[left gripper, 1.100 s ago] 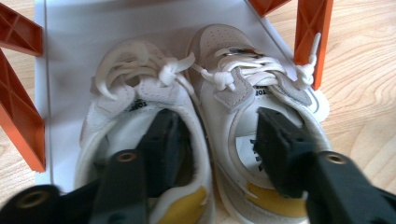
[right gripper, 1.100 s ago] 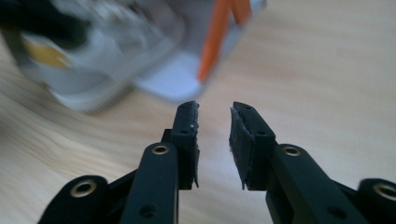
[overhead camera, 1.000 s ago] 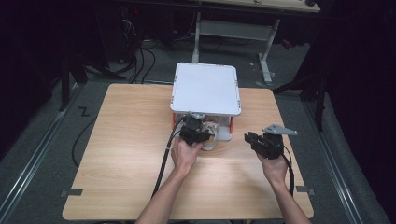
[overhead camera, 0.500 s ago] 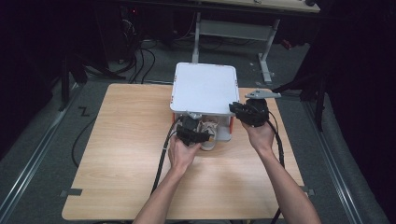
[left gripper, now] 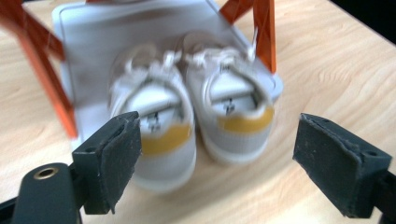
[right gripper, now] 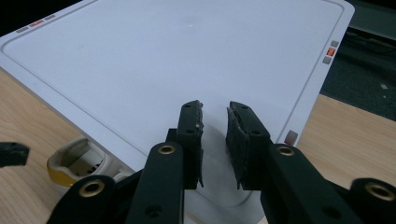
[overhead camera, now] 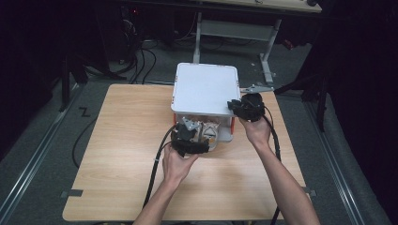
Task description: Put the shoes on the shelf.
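A white rack (overhead camera: 204,89) with orange legs on the wooden table (overhead camera: 126,140), in the middle of the high view. Two white shoes (left gripper: 196,116) with yellow heels side by side on its low shelf, under the flat white top, heels poking out toward the bottom of the frame. Left gripper (overhead camera: 187,139) just in front of the shoes, jaws just opened wide, nothing between them. Right gripper (overhead camera: 245,108) at the right edge of the top, jaws nearly together with a small gap, pinching nothing.

White shoes (left gripper: 194,116) with yellow heel bands; orange-legged white rack (overhead camera: 205,89); black tongs (left gripper: 233,163).
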`<act>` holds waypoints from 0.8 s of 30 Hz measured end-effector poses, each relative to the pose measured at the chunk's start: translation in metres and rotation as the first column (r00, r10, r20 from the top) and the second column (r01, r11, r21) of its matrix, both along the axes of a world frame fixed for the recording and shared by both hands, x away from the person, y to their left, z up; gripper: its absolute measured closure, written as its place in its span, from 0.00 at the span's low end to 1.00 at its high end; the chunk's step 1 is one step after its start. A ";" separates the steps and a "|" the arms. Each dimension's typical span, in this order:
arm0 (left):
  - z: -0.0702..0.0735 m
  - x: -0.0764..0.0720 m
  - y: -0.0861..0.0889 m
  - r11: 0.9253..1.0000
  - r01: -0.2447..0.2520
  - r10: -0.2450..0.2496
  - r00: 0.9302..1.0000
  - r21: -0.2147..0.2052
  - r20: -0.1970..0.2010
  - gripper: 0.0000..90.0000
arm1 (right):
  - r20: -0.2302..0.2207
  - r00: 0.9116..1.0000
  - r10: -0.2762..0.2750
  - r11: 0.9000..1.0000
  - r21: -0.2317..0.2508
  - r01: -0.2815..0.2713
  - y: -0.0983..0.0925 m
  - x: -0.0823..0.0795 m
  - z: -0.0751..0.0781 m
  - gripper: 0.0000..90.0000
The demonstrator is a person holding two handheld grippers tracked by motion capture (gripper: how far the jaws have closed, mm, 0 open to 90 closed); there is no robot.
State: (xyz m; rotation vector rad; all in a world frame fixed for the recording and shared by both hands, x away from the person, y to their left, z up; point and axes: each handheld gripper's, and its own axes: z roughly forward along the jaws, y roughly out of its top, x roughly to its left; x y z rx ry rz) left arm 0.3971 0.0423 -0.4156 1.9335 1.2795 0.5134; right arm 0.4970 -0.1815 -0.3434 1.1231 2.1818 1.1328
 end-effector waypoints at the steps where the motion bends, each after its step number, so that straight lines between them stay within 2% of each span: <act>1: -0.002 -0.003 0.001 1.000 -0.005 0.005 1.000 0.006 -0.006 0.16 | 0.004 1.000 0.003 1.000 0.001 -0.003 0.000 0.000 0.000 0.83; 5: -0.018 -0.011 0.003 0.999 -0.017 0.019 0.998 0.034 -0.057 0.13 | 0.006 1.000 0.002 1.000 -0.001 -0.002 0.001 0.000 -0.001 0.83; 9: -0.033 -0.009 -0.003 0.997 -0.025 0.032 0.994 0.068 -0.101 0.11 | 0.013 1.000 0.006 1.000 -0.004 -0.005 0.002 -0.001 -0.001 0.82; 15: -0.043 0.000 -0.017 0.995 -0.067 0.075 0.991 0.078 -0.107 0.10 | 0.017 1.000 0.007 1.000 -0.016 -0.007 0.003 -0.002 -0.001 0.82; 18: -0.048 0.007 -0.021 0.994 -0.082 0.091 0.987 0.077 -0.130 0.11 | 0.019 1.000 0.005 1.000 -0.020 -0.004 0.004 -0.003 -0.001 0.82; 24: -0.047 0.013 -0.029 0.987 -0.126 0.136 0.984 0.095 -0.114 0.16 | 0.020 1.000 0.003 1.000 -0.022 -0.003 0.004 -0.003 -0.001 0.82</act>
